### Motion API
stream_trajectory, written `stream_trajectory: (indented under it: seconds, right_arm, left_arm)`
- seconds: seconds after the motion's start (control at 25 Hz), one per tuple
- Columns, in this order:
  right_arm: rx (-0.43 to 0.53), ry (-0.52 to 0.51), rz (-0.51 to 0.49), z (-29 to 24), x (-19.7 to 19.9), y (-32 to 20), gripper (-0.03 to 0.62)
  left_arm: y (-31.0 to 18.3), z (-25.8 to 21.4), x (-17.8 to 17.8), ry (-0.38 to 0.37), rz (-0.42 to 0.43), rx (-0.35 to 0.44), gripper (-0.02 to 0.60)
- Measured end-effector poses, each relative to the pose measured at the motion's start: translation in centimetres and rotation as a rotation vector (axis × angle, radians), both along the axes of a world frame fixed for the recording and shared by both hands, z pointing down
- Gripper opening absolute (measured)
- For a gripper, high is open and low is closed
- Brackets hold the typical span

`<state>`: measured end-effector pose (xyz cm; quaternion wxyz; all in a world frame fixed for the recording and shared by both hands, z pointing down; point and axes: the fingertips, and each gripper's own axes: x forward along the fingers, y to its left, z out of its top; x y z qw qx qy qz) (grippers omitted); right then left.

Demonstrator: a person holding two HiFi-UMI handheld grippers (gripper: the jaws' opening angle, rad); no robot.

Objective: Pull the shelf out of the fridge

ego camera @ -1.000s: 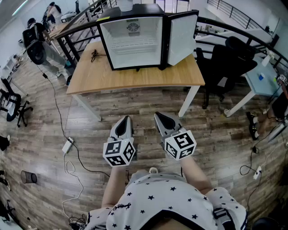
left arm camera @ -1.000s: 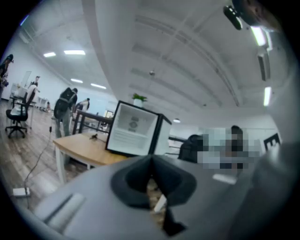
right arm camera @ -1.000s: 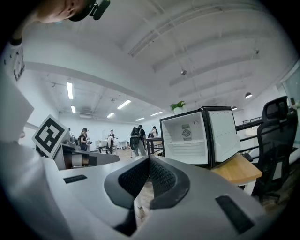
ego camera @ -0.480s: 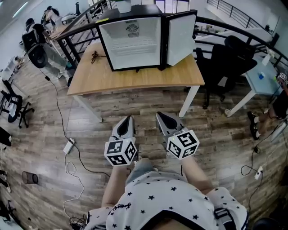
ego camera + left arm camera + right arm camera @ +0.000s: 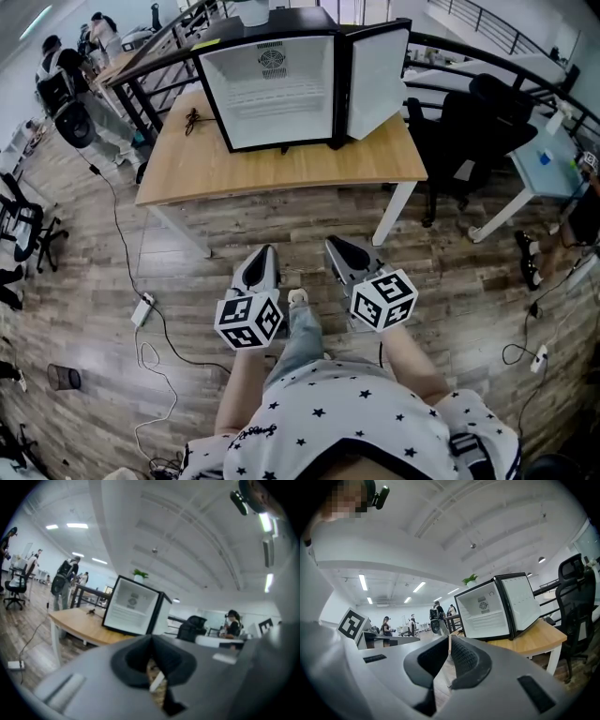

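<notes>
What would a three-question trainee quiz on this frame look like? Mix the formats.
1. True or false: the door of the fridge stands open.
2. Fill in: the left gripper and the right gripper both have their jaws ____, with nothing between them.
3. Where is the shelf?
A. inside the fridge
B. in the left gripper
C. in the right gripper

Key: 1 true; 2 shut; 3 A.
</notes>
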<state>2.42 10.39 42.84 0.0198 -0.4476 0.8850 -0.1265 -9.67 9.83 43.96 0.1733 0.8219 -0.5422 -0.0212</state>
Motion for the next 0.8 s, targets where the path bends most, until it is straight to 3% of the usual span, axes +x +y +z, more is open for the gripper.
stream_trajectory:
  seconds: [0.8]
  right_arm:
    - [-0.056,0.003,-0.016,0.7,-2.1,-14.4,0.023]
  left_arm:
    - [-13.7,1.4,-1.2,0.028,0.010,-0.046,0.005]
